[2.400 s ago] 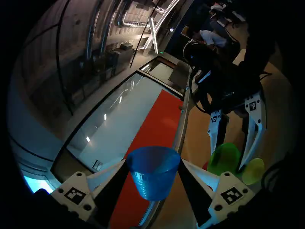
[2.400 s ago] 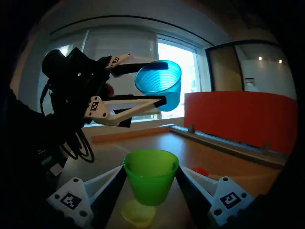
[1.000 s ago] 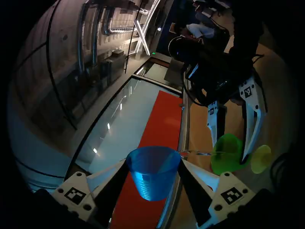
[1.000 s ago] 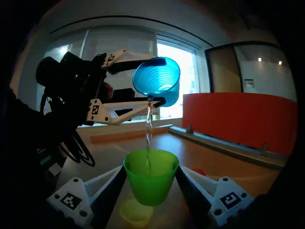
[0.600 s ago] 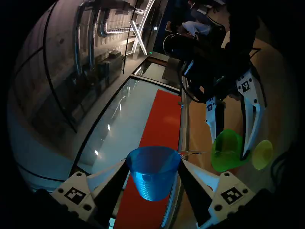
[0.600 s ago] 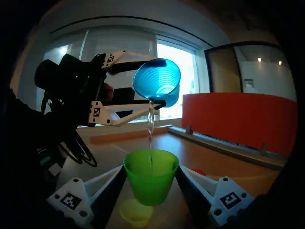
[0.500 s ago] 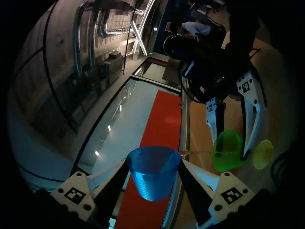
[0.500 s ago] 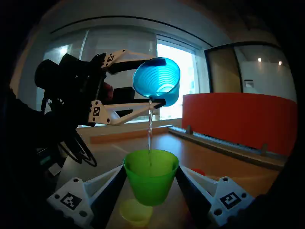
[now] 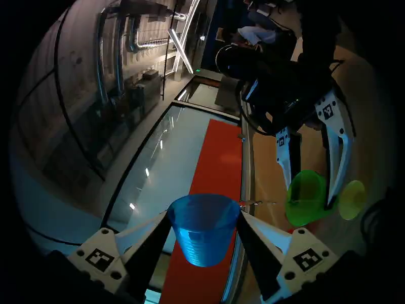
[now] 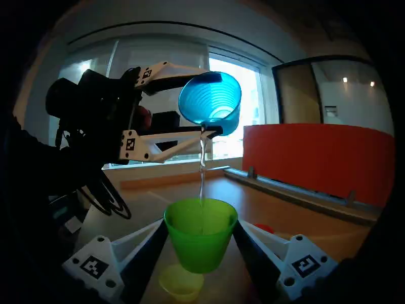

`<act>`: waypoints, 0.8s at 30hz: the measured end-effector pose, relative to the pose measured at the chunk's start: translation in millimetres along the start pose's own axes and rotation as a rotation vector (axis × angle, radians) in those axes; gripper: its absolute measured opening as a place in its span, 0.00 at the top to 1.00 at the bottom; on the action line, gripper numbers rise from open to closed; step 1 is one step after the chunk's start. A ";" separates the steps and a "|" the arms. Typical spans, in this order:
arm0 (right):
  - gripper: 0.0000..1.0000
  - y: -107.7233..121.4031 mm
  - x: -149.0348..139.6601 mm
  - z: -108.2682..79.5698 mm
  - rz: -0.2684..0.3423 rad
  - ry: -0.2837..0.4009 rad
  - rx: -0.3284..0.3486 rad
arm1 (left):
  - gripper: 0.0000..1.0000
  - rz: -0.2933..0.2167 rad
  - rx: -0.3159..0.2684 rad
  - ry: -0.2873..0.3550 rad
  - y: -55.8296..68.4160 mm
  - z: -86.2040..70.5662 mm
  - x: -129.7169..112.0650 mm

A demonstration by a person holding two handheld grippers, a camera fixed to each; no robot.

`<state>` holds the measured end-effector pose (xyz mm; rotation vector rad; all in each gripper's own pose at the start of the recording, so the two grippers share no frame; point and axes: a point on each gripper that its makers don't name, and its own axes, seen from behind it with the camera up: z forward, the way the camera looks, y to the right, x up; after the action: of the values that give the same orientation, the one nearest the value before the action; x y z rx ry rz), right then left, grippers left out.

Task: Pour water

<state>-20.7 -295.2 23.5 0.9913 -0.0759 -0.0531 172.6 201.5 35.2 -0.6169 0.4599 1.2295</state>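
Observation:
My left gripper (image 9: 203, 238) is shut on a blue cup (image 9: 203, 228), tipped over on its side. In the right gripper view that blue cup (image 10: 210, 101) hangs above, mouth turned toward me, held by the left gripper (image 10: 202, 104). A thin stream of water (image 10: 202, 167) falls from its lip into the green cup (image 10: 200, 233). My right gripper (image 10: 200, 238) is shut on the green cup, which stands upright. In the left gripper view the green cup (image 9: 305, 197) sits between the right gripper's white fingers (image 9: 336, 162).
A yellow cup (image 10: 182, 283) stands on the wooden table (image 10: 283, 213) just below the green one, and a small red thing (image 10: 263, 228) lies beside it. A red partition (image 10: 319, 157) runs along the table's far edge. Windows lie behind.
The blue cup went from nearly level to tipped, and water began streaming into the green cup. Over the last half second the blue cup shifted slightly up and right; the stream continues.

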 end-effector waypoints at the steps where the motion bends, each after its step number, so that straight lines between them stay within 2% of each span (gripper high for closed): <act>1: 0.10 0.2 0.2 -0.2 -0.001 0.000 -0.001 | 0.13 0.003 0.001 0.000 -1.0 -0.3 0.5; 9: 0.10 0.7 4.1 -1.4 -0.006 0.007 -0.003 | 0.13 0.029 0.003 -0.003 -7.6 -0.8 2.9; 18: 0.11 0.3 3.3 -2.0 -0.010 0.008 -0.002 | 0.13 0.045 0.003 -0.003 -4.9 3.5 1.2; 24: 0.11 0.3 4.0 -1.7 -0.012 0.010 -0.002 | 0.13 0.051 0.002 -0.002 2.8 5.3 1.6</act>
<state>-16.6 -293.9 23.0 0.9904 -0.0609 -0.0596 170.4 206.8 37.7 -0.6053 0.4774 1.2774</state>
